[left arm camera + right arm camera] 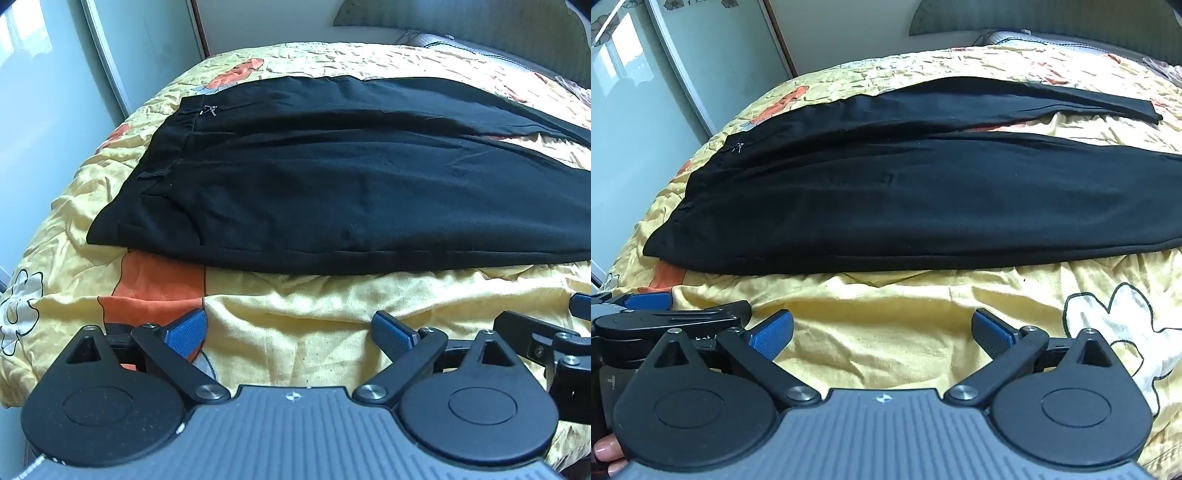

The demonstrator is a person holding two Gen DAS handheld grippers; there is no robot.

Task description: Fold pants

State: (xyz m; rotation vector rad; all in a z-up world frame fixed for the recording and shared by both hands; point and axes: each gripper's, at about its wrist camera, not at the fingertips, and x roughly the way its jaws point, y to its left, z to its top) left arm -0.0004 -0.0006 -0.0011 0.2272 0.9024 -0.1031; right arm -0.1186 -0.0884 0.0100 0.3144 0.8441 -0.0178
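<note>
While lying flat and full length across the yellow bedspread [295, 314], black pants [332, 192] show no fold yet: waistband at the left with a small zipper pull [209, 109], both legs stretched out to the right. Near leg [923, 206] and far leg [1034, 99] spread apart toward the hems, with a strip of bedspread showing between them. Judged at the very start, then; laying one leg over the other and doubling the length both left to do.

Left gripper [291, 332]: blue pads [186, 328] splayed wide, nothing between them but bare bedspread, well short of the near edge of the pants. Touching no cloth.

Right gripper [882, 332]: likewise wide open, pads [991, 334] apart over crumpled yellow fabric beside a white flower print [1123, 332], holding nothing. Set just beside the left gripper, both angled down toward the bed. Fingertips of the person [605, 452] visible at the lower left corner of the right wrist view.

Likely next: reaching forward to a waistband corner and a hem, though nothing gripped so far.
</note>
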